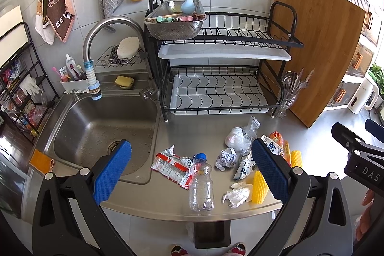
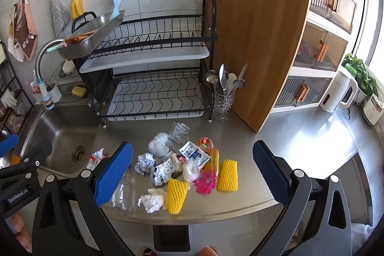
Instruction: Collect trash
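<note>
Trash lies in a heap on the steel counter [image 2: 300, 143] in front of the dish rack. An empty clear bottle [image 1: 201, 184] with a blue cap lies nearest, beside a red and white wrapper [image 1: 170, 166]. Around them are a foil ball [image 1: 225, 157], crumpled tissue [image 1: 236, 194], yellow foam nets [image 2: 176, 196] [image 2: 227, 175], a milk carton [image 2: 192, 151], pink wrappers [image 2: 204, 182] and plastic bags [image 2: 158, 144]. My left gripper [image 1: 192, 172] is open above the bottle, empty. My right gripper [image 2: 192, 174] is open above the heap, empty.
A sink [image 1: 100, 133] with a tap lies left of the heap. A black dish rack [image 1: 216, 71] with a steel colander stands behind it. A cutlery glass [image 2: 222, 100] and a wooden cutting board [image 2: 256, 44] stand at the right. A white kettle [image 2: 338, 90] is far right.
</note>
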Tool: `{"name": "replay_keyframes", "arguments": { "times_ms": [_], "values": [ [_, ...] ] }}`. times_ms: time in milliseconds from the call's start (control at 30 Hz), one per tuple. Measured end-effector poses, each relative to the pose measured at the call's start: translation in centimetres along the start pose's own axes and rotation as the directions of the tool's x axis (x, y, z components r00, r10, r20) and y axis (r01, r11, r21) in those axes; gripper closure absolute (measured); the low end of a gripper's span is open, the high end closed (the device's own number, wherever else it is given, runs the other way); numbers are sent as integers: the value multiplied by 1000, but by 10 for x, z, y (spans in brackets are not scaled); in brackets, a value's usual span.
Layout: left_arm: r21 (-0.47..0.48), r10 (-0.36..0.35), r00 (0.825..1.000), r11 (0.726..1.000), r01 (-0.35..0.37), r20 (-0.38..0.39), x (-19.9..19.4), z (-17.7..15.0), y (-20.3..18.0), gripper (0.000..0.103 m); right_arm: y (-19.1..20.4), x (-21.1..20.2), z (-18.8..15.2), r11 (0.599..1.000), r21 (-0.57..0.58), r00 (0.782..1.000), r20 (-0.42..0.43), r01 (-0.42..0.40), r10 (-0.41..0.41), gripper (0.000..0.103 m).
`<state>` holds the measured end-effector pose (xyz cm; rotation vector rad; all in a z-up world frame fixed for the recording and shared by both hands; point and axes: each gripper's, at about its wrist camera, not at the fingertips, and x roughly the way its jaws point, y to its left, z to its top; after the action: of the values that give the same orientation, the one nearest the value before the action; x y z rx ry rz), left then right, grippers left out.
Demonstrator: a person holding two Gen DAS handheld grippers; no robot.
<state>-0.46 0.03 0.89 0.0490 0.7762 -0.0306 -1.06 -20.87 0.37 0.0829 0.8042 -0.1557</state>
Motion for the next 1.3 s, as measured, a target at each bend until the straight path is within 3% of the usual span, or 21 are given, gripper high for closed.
{"name": "replay_keyframes", "arguments": {
  "times_ms": [467,700,900,1033,1167,1300],
  "values": [
    [-7,-1,1000,1000,1,-1,0,-2,6,8,0,0,-2,1000,5,1000,6,-1,1,3],
    [-5,-1,1000,1000,1,-23,9,-12,9,8,0,1,-8,997,13,997,26,-76,75,3],
    [21,5,998,1000,-4,-68,30,-24,9,8,-2,26,-17,996,37,996,-48,-76,78,3],
    [-11,-50,991,999,49,-126,49,-35,13,8,-5,47,-27,995,65,991,-104,-73,80,3],
    [7,-28,986,1000,29,-166,67,-46,12,8,-5,63,-39,996,65,989,-133,-59,68,3],
    [6,-37,979,999,39,-200,83,-57,10,8,-7,87,-55,993,94,974,-210,-71,90,3]
  ]
}}
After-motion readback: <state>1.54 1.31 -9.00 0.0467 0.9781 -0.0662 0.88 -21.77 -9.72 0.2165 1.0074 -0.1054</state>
